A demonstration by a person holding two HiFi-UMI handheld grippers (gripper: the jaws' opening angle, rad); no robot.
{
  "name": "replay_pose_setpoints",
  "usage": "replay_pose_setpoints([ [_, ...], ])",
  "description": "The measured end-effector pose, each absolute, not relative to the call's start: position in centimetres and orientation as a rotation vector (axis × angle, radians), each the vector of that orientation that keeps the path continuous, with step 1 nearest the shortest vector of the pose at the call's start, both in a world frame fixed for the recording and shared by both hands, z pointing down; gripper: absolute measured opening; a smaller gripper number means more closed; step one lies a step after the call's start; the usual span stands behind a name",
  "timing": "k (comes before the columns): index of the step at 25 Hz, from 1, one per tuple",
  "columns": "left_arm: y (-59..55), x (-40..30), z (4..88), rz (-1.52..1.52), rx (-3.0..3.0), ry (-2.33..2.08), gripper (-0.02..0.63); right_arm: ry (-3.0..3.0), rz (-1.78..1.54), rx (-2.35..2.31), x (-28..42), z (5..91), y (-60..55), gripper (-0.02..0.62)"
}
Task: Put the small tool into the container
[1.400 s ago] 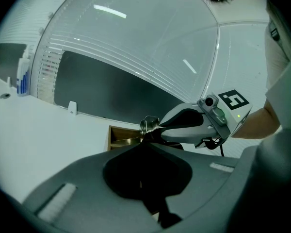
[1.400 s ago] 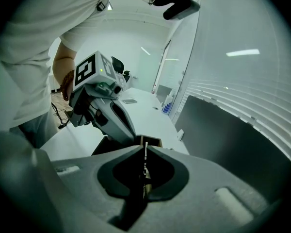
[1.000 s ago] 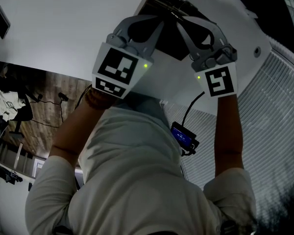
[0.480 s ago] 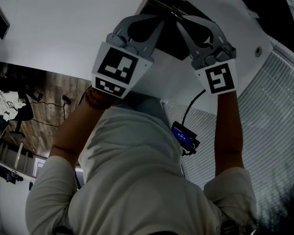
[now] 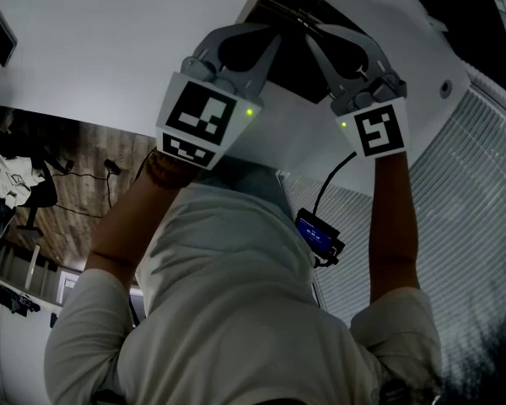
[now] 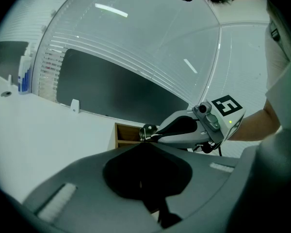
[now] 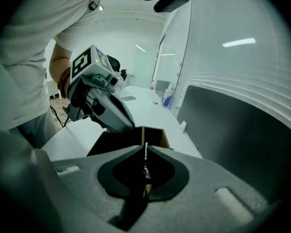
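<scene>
The container is an open wooden box with a dark inside, standing on a white table. Both grippers hang over its opening, their tips close together. My right gripper is shut on a small thin metal tool, which shows as a pale sliver between its jaws. In the left gripper view the tool glints at the tip of the right gripper, in front of the box. My left gripper is shut with nothing seen between its jaws. The box's floor is hidden.
Slatted blinds run along the table's right side. A small blue-lit device on a cable hangs below the table edge. A bottle and a small white block stand further along the table. Wooden floor with a chair lies left.
The right gripper has edged slightly toward the box. The left gripper has barely moved.
</scene>
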State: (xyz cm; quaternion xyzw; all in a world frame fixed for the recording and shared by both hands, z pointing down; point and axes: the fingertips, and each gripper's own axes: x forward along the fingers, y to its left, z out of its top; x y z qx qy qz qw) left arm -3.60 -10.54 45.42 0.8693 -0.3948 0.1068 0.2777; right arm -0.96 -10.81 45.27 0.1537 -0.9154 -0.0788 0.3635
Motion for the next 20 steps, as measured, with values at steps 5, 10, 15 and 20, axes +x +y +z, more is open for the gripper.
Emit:
replay_pose_setpoints([
  [5,-10.52,-3.79,45.52,0.288,2.329,-1.057,0.003,-2.343,-0.210,0.389,-1.05,45.34,-10.88,0.017],
  [10,-10.62,-3.47,45.68,0.287,2.328,-1.046,0.003,-2.343,-0.197,0.393,-0.91,45.40,-11.09,0.018],
  [15,-10.49,-3.15,45.85,0.288,2.329,-1.042,0.003,-2.344,-0.197,0.396,-0.60,45.52,-11.01,0.021],
  [20,-10.63,-3.21,45.75,0.291,2.332,-1.044,0.003,-2.347,-0.190,0.404,-0.62,45.46,-11.27,0.025],
])
